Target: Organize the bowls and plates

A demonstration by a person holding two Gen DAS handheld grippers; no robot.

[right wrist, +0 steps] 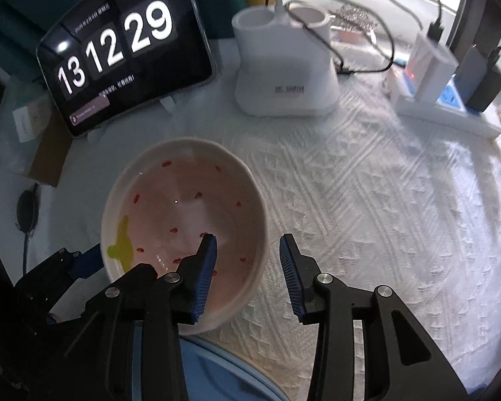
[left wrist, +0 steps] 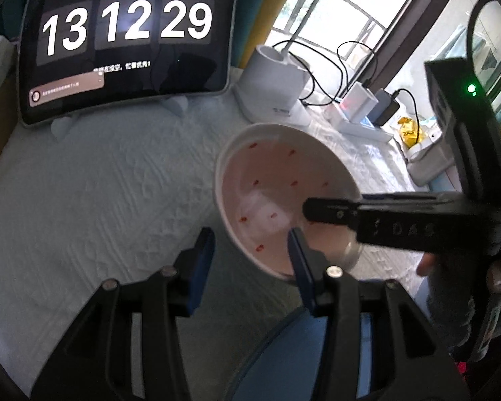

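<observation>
A white textured cloth (right wrist: 367,200) covers the table and carries everything else. At its back edge a tablet (left wrist: 127,43) leans upright showing a flip clock, and beside it stands a white two-cup holder (right wrist: 284,67) with black cables looping over it toward chargers on a power strip (right wrist: 451,107). The bowl (right wrist: 183,200) — pink inside with small red flecks, a white rim and a yellow mark low on its left wall in the right wrist view — sits on the cloth in front of the tablet, touching or just beside the rim of a blue plate (right wrist: 217,367) that shows only at the bottom of both views. The right gripper (right wrist: 247,267) points steeply down with its jaws spread across the bowl's right wall: one blue pad hangs inside the bowl, the other outside, and a clear gap remains on both sides, so the pads do not press on it. The left gripper (left wrist: 250,254) also stands with jaws apart — its right pad sits over the bowl's near-left rim, its left pad over bare cloth, nothing pinched between them. From the left wrist view the right gripper's black body crosses above the bowl, with a fingertip of the person's hand (left wrist: 427,264) beneath it.
</observation>
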